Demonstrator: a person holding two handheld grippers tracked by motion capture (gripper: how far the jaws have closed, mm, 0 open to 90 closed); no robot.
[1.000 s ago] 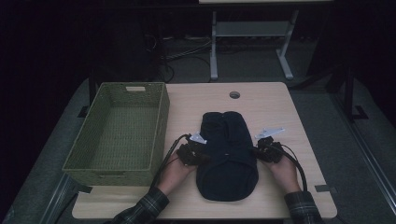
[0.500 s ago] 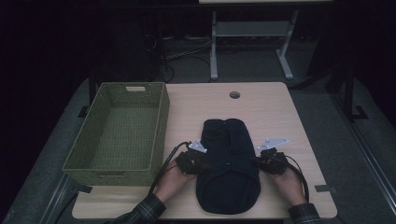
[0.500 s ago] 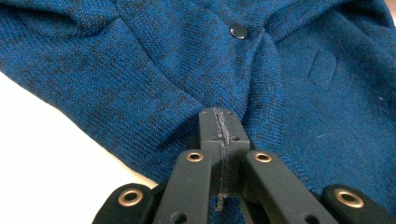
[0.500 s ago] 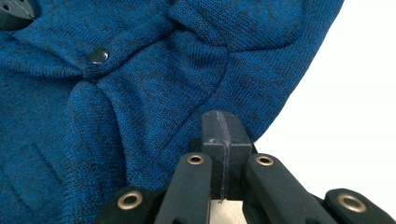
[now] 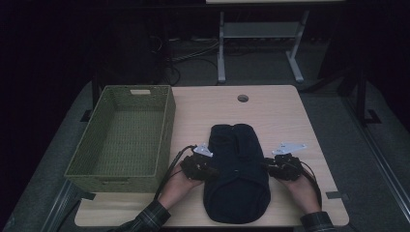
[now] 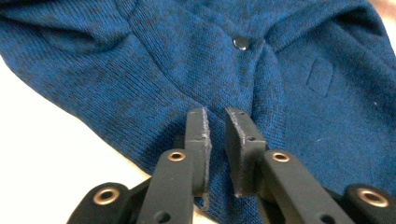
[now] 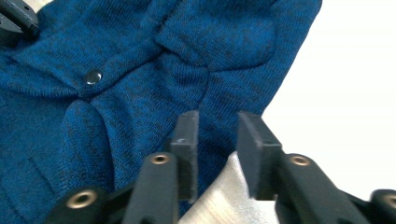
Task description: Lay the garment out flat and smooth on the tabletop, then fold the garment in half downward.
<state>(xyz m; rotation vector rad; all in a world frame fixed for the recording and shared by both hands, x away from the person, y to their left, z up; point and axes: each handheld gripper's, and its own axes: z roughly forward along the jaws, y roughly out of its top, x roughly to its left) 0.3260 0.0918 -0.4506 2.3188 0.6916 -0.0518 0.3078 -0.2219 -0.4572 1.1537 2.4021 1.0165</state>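
In the high view the sweater [image 5: 237, 179] reads only as a dark mass; its knit and snap cannot be made out there. The person's forearms leave that view at the bottom edge, and the room beyond the table [image 5: 270, 111] is too dark to read. In the left gripper view the sweater runs off the top, right and bottom edges. In the right gripper view it is cut off at the top, left and bottom, and the table beside it is washed out to white.
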